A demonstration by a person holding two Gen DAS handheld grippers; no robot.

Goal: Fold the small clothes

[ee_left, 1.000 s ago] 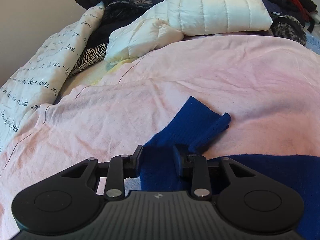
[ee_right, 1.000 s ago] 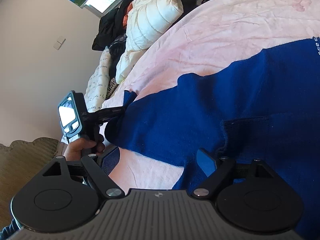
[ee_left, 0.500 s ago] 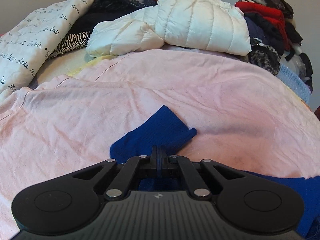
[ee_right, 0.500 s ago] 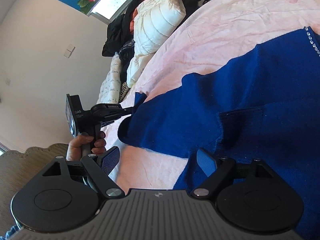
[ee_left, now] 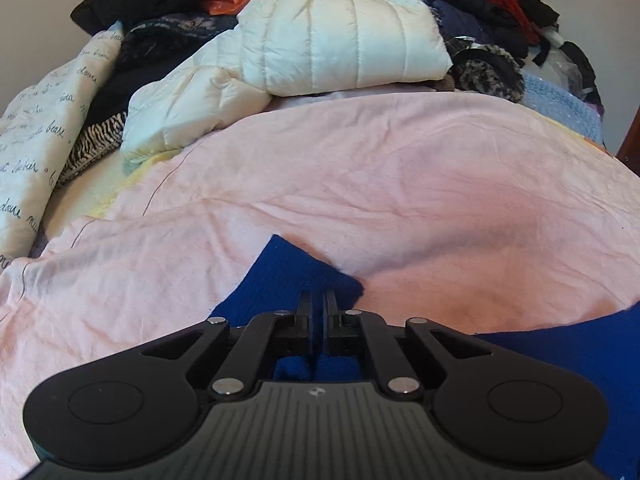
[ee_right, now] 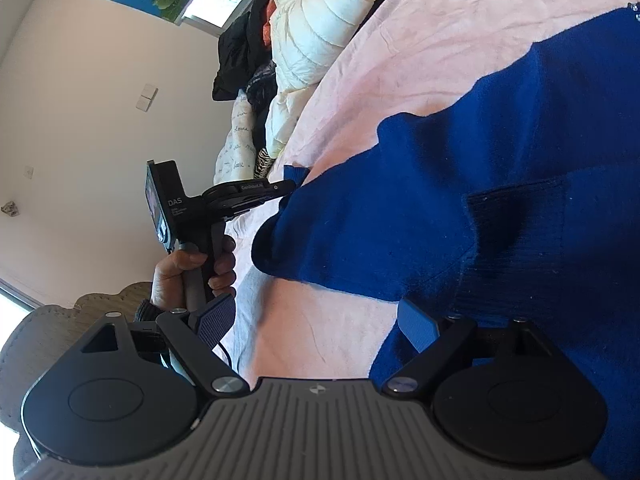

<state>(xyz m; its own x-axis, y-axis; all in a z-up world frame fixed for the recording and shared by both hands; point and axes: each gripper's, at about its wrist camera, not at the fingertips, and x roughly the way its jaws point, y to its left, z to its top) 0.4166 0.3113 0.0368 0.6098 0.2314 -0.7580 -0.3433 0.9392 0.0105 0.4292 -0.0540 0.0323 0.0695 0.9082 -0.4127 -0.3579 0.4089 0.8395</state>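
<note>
Blue knitted sweater (ee_right: 500,168) lies spread on the pink-sheeted bed (ee_left: 400,184); its sleeve cuff (ee_left: 292,276) is pinched by the left tongs (ee_left: 319,312), the right tongs (ee_right: 320,324) held wide and empty. Folding the sleeve inward is judged next.

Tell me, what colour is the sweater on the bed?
Deep blue sweater, clearest in the right wrist view.

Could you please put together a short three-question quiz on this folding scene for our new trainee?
1. True or false: the left gripper is shut on the blue sweater's sleeve.
2. The right gripper is: A) open, B) shut on the sweater, C) shut on the pink sheet.
3. Name the pale quilted garment at the far end of the bed.

Key: 1 true; 2 A; 3 the white puffer jacket.
</note>
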